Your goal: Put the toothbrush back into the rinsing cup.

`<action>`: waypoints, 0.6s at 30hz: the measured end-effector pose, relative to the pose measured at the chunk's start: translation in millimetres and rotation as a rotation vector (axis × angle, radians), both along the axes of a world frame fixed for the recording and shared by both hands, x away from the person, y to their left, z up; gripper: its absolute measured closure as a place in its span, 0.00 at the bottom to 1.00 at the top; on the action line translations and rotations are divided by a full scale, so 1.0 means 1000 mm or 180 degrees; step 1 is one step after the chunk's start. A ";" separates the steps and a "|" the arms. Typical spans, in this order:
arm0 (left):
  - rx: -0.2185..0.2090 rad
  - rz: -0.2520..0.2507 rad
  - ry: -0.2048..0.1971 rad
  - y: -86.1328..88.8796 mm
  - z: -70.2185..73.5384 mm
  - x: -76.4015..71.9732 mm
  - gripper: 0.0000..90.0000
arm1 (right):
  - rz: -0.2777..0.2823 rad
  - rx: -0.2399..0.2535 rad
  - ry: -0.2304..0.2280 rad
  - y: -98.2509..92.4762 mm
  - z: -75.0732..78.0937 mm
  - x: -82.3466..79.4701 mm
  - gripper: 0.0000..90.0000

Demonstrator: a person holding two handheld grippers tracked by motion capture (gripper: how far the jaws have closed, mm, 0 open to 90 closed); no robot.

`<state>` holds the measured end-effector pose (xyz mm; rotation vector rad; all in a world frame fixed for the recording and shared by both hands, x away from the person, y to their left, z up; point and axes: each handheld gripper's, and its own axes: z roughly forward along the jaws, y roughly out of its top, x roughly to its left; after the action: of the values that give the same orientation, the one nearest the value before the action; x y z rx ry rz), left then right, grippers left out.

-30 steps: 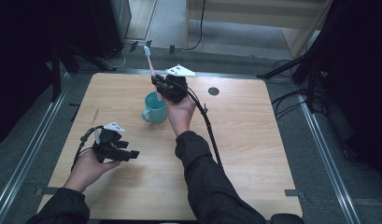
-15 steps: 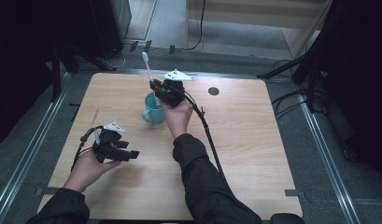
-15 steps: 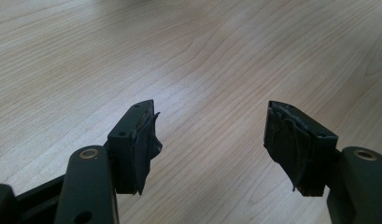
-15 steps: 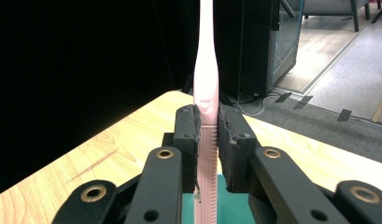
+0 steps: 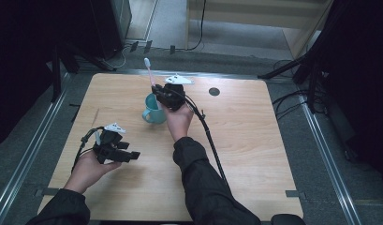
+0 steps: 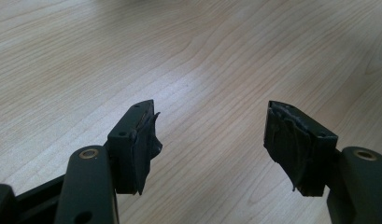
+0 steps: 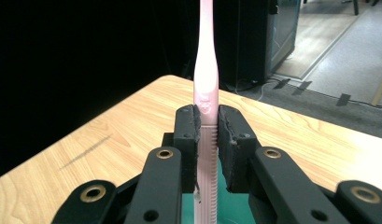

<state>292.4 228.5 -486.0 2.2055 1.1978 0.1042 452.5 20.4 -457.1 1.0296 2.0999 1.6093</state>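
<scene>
A pink toothbrush (image 5: 147, 70) stands upright, its white head at the top and its lower end down at the teal cup (image 5: 153, 111) on the wooden table (image 5: 254, 140). My right gripper (image 5: 157, 92) is shut on the toothbrush handle, just above the cup's rim. In the right gripper view the pads (image 7: 188, 128) press the ribbed part of the toothbrush (image 7: 206, 70), and the teal cup (image 7: 234, 205) shows below the jaws. My left gripper (image 5: 132, 154) rests low over the table at the near left, open. Between its pads (image 6: 142, 140) there is bare wood.
A round dark hole (image 5: 214, 91) sits in the table's far side, right of the cup. A black cable (image 5: 210, 136) trails from the right gripper along the forearm. Metal rails (image 5: 44, 136) run beside the table; dark equipment stands beyond the far edge.
The right hand has sunk a little with the toothbrush, bringing its lower end down at the cup. The left hand has kept still.
</scene>
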 end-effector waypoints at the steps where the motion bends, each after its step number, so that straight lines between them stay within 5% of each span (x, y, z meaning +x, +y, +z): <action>1: 0.0001 0.0000 0.0001 0.000 0.000 0.000 0.38 | -0.0006 -0.0003 -0.0001 0.000 -0.001 0.000 0.88; 18: 0.0008 -0.0008 0.0003 -0.002 -0.001 0.000 0.38 | -0.0022 -0.0115 0.0161 -0.002 -0.018 -0.002 0.87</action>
<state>292.5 226.2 -486.6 2.2095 1.1962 0.1037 450.6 18.8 -474.8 1.0756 2.1474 1.5520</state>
